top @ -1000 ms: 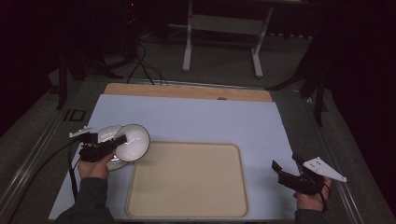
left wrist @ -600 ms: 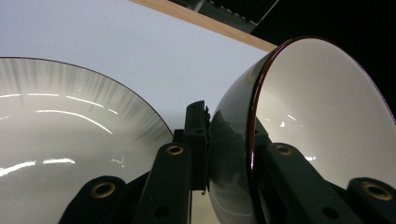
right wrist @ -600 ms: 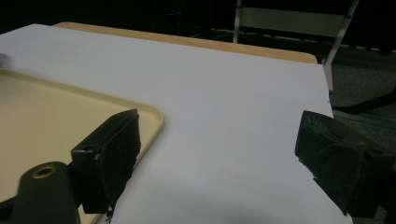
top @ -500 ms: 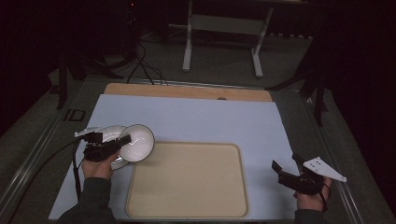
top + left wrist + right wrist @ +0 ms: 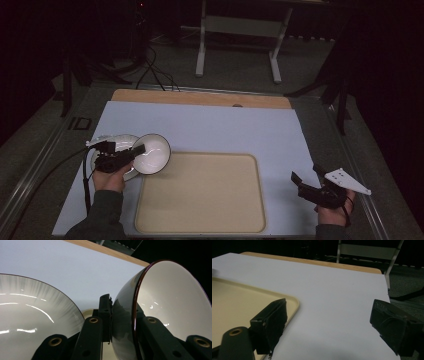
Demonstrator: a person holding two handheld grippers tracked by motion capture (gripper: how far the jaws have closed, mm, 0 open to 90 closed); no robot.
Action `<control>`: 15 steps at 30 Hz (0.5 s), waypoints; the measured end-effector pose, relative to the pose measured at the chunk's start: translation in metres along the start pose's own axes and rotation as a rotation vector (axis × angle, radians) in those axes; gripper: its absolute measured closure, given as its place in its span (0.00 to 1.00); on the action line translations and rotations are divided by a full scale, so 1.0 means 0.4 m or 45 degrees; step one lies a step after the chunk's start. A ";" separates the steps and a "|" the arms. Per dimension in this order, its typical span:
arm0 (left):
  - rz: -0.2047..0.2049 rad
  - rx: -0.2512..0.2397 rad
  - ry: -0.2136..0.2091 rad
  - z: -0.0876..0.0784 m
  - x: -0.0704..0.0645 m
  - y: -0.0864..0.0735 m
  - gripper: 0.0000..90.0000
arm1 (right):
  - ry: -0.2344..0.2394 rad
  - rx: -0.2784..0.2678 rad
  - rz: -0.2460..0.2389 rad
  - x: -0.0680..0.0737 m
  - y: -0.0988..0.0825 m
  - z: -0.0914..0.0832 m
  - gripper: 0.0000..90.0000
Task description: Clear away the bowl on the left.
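My left gripper is shut on the rim of a bowl that is white inside and dark outside. The bowl is tipped on its side, lifted above the tray's near-left corner. In the left gripper view, one jaw presses the bowl's outer wall and the other sits inside it, around the left gripper. A white plate with a dark rim lies flat under that hand, and the plate is at the left. My right gripper rests open at the table's right edge, and nothing lies between the jaws of the right gripper.
A large beige tray lies mid-table on a pale mat, and the tray's corner lies beside my right gripper. A wooden strip runs along the far edge. Cables and a metal stand are on the dark floor beyond.
My left gripper has carried the bowl slightly to the right, off the plate toward the tray's corner. The right gripper has stayed still.
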State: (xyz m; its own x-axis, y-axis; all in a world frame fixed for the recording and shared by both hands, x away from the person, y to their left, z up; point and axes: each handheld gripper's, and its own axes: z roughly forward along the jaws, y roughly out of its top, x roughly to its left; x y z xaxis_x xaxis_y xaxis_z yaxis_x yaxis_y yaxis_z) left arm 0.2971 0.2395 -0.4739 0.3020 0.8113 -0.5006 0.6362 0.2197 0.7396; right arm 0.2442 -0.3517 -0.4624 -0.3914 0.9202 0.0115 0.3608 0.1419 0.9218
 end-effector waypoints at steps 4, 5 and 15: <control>0.012 0.006 -0.006 0.006 -0.008 -0.001 0.88 | -0.001 -0.001 0.000 0.000 0.000 0.000 0.15; 0.015 0.009 -0.006 0.007 -0.011 -0.001 0.88 | -0.001 -0.001 0.000 0.000 0.000 0.000 0.15; 0.045 0.025 -0.019 0.023 -0.036 -0.003 0.88 | -0.006 -0.005 0.004 -0.002 0.000 -0.001 0.15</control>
State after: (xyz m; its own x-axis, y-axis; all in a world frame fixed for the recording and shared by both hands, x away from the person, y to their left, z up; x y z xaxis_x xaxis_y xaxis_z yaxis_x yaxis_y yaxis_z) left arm 0.2986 0.2228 -0.4717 0.3353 0.8100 -0.4812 0.6388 0.1799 0.7480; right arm 0.2441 -0.3524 -0.4623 -0.3867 0.9221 0.0124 0.3583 0.1378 0.9234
